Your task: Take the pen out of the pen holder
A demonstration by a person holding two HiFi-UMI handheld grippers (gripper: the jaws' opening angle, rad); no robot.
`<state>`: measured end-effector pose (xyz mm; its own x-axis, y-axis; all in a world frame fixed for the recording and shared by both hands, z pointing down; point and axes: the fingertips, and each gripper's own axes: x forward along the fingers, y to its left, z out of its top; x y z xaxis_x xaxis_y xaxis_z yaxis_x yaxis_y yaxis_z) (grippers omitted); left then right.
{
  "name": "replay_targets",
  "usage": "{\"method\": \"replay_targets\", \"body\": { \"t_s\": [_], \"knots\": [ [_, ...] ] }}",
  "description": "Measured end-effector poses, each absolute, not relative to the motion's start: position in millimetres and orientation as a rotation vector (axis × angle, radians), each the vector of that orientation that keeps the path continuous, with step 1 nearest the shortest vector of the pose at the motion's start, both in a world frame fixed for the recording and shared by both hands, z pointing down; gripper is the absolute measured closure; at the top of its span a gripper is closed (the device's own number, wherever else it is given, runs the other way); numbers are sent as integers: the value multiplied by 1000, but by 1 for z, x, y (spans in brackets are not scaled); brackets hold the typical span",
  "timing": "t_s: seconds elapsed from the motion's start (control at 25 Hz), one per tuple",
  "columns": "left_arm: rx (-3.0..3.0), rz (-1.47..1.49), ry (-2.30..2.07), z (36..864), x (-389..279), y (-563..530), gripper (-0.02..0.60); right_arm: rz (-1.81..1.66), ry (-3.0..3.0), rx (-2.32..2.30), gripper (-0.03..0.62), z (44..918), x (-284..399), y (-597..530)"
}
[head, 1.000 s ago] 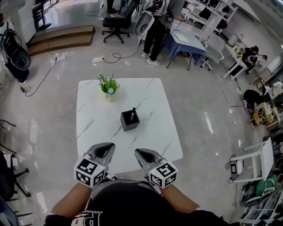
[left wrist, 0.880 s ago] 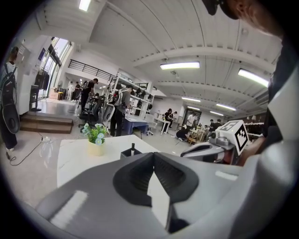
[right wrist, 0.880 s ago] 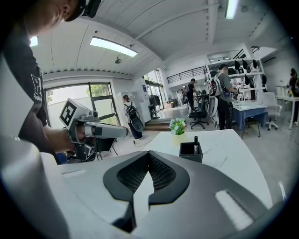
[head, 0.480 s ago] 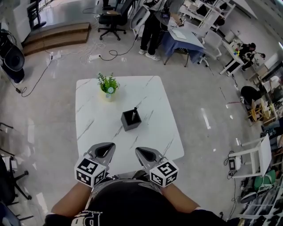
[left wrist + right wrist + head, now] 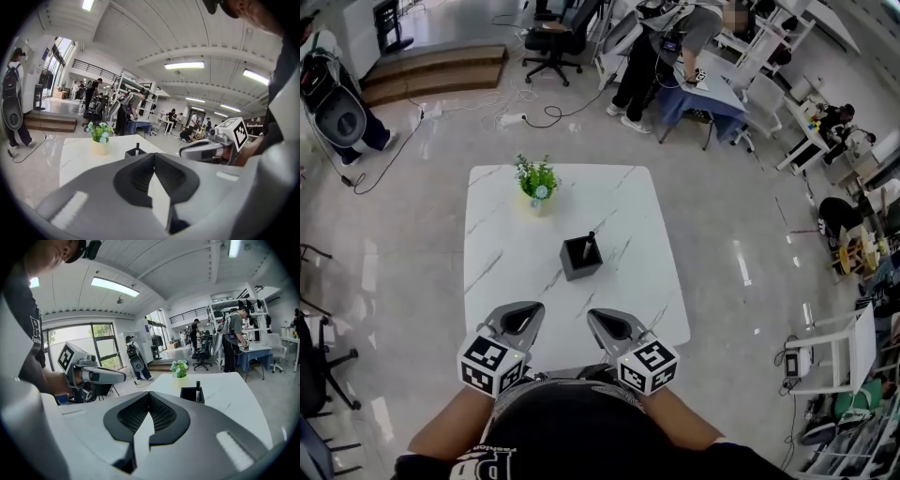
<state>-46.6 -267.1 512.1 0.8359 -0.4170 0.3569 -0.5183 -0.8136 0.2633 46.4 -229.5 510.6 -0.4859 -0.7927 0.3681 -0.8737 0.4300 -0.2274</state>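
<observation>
A black square pen holder (image 5: 581, 258) stands near the middle of the white marble table (image 5: 506, 272), with a black pen (image 5: 590, 243) upright in it. The holder (image 5: 136, 152) shows small in the left gripper view, and the holder (image 5: 192, 394) with its pen (image 5: 198, 389) in the right gripper view. My left gripper (image 5: 521, 315) and right gripper (image 5: 602, 322) are held side by side at the table's near edge, well short of the holder. Both are shut with nothing between their jaws.
A small potted plant (image 5: 534, 183) stands at the table's far left. Beyond the table are an office chair (image 5: 553, 42), floor cables (image 5: 525, 117), a blue-draped desk (image 5: 698, 94) and people. A white chair (image 5: 844, 342) stands at the right.
The head view has shifted slightly, so the table and room slide a little in the frame. Both grippers hold the same pose, and the pen stays in its holder.
</observation>
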Motion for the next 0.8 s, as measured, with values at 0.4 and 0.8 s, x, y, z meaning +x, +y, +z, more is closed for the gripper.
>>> {"method": "replay_targets", "body": {
  "t_s": [0.4,0.8],
  "knots": [
    [2632,392,-843,504,-32,-269,525,540,-2548,1344,594,502,67,-239],
    [2585,400,-937,505,-16,-262,525,535,-2597,1267,594,501,88,-243]
  ]
}}
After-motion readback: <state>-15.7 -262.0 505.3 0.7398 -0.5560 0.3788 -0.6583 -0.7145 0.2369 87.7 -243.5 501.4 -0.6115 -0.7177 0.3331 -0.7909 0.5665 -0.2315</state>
